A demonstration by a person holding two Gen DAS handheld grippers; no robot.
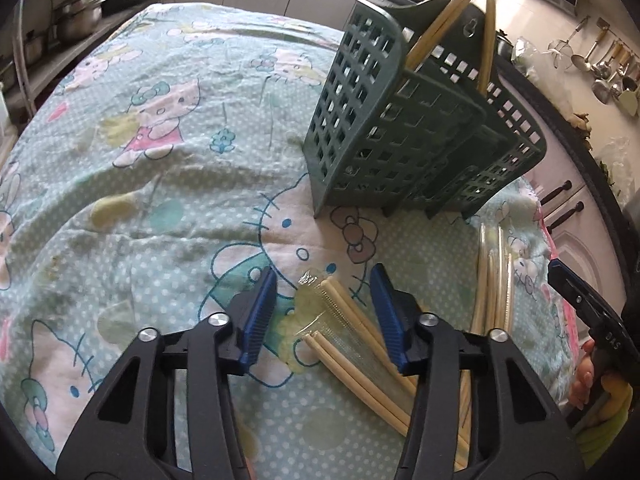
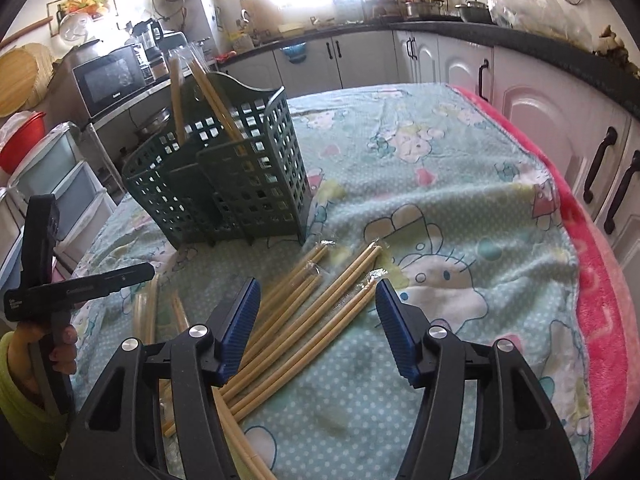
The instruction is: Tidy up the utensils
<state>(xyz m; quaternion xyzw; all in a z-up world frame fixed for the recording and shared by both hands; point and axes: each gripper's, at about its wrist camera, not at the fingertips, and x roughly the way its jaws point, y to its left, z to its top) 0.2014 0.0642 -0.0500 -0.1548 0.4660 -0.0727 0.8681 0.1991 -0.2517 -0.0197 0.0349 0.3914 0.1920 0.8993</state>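
A dark green slotted utensil basket point(image 1: 404, 128) stands on the cartoon-print blanket point(image 1: 160, 160), with wrapped chopstick pairs point(image 1: 448, 20) upright in it. It also shows in the right wrist view point(image 2: 224, 184). Several plastic-wrapped pale chopstick pairs point(image 2: 320, 308) lie on the blanket in front of the basket. My left gripper point(image 1: 324, 284) is open just above one wrapped pair point(image 1: 352, 340), empty. My right gripper point(image 2: 316, 296) is open above the loose pile, empty. More wrapped pairs point(image 1: 494, 280) lie to the right in the left wrist view.
Kitchen cabinets point(image 2: 520, 92) and a dark counter edge run close along the right of the table. A microwave point(image 2: 112, 78) and storage drawers point(image 2: 52, 176) stand to the left. Pots point(image 1: 80, 16) sit on a shelf beyond the far left corner.
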